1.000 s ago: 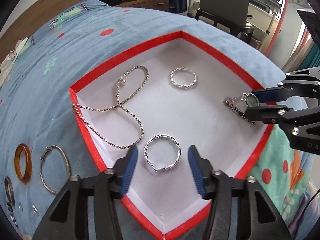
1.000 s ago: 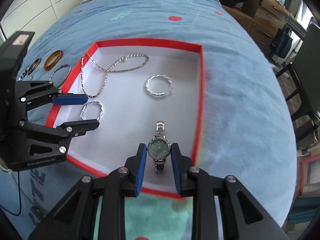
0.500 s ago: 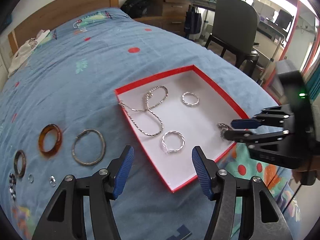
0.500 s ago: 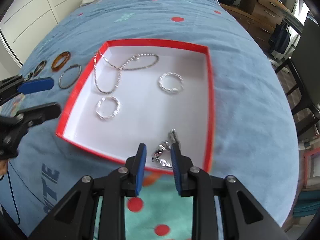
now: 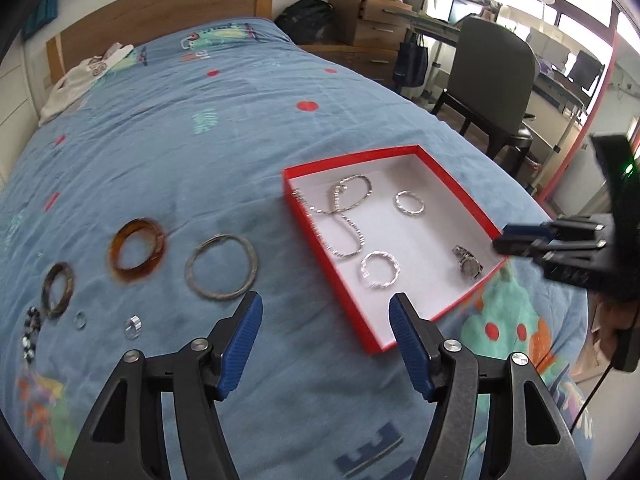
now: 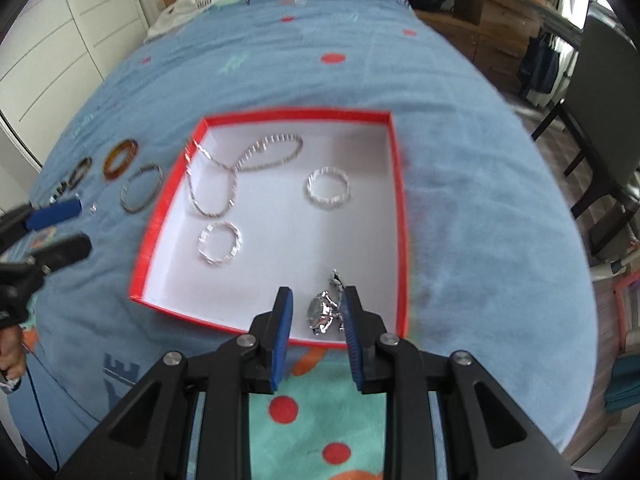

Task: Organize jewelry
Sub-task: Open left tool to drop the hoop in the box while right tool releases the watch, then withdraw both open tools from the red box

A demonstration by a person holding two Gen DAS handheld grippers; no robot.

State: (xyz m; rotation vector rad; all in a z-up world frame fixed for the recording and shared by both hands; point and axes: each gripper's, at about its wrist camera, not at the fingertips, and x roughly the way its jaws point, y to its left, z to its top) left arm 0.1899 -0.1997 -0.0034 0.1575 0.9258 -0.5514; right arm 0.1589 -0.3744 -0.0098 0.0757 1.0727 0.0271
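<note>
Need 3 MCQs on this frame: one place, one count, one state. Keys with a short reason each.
1. Where does the watch lie?
A. On the blanket by the amber bangle
B. Inside the red box
C. Between the fingers of the left claw

2. How many twisted silver bracelets are in the red box?
A. One
B. Two
C. Four

3. What is the left claw's state?
A. Open, holding nothing
B. Shut on the amber bangle
C. Shut on the necklace

Key:
1 B: the watch rests on the box's white floor, near a front corner.
2 B: one bracelet lies by the far wall and one nearer the left claw.
3 A: its jaws have just been opening and stand wide over the blanket with nothing between them.
</note>
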